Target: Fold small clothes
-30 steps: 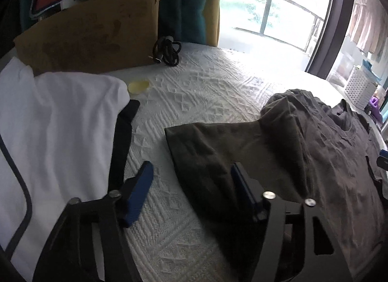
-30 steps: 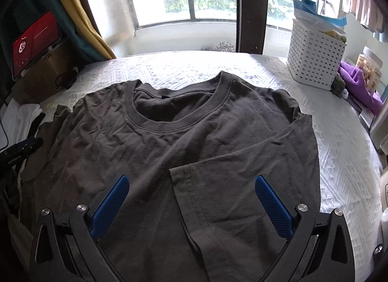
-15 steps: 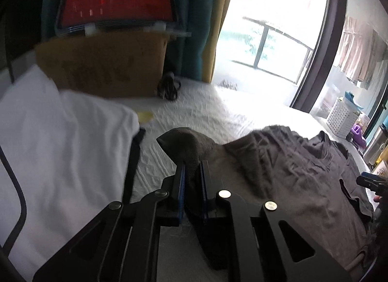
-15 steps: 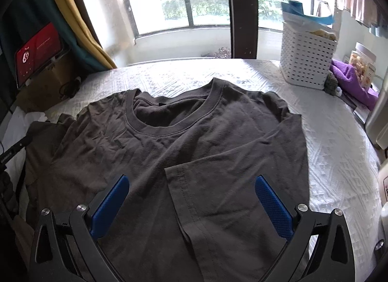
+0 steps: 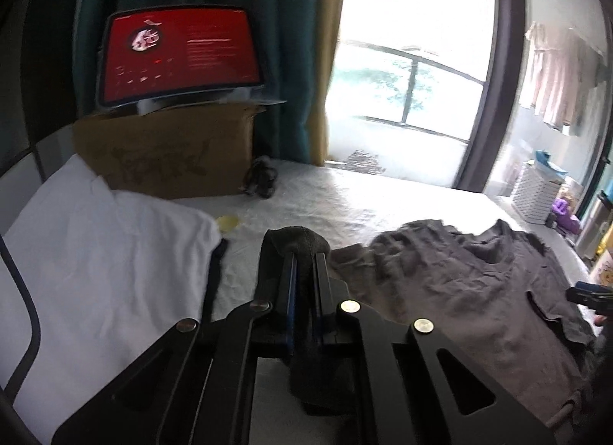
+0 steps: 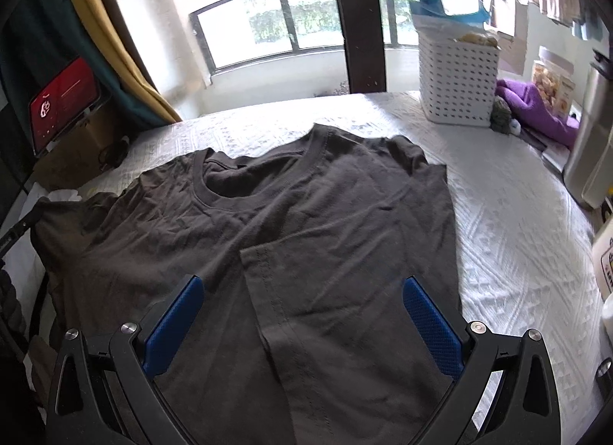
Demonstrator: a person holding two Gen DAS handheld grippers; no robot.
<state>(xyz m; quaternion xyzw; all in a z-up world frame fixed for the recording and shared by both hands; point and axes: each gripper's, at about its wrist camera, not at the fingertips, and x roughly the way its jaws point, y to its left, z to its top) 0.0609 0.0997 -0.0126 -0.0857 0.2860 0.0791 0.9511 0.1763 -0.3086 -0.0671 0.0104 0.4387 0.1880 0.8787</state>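
A fold of the dark grey T-shirt (image 5: 452,284) is pinched between the closed fingers of the left gripper (image 5: 304,265) at centre frame. The shirt is spread across the white bedspread (image 6: 509,230). The right gripper (image 6: 302,322) is held above it at lower centre, fingers wide apart, nothing gripped.

A red-lit tablet (image 5: 180,56) leans on top of a cardboard box (image 5: 168,154) at ten o'clock, with a tangled black cable (image 5: 262,179) just beside the box. A white perforated basket (image 6: 458,83) stands at one o'clock on the white textured bedspread (image 6: 509,230), purple cloth (image 6: 536,108) beside it.
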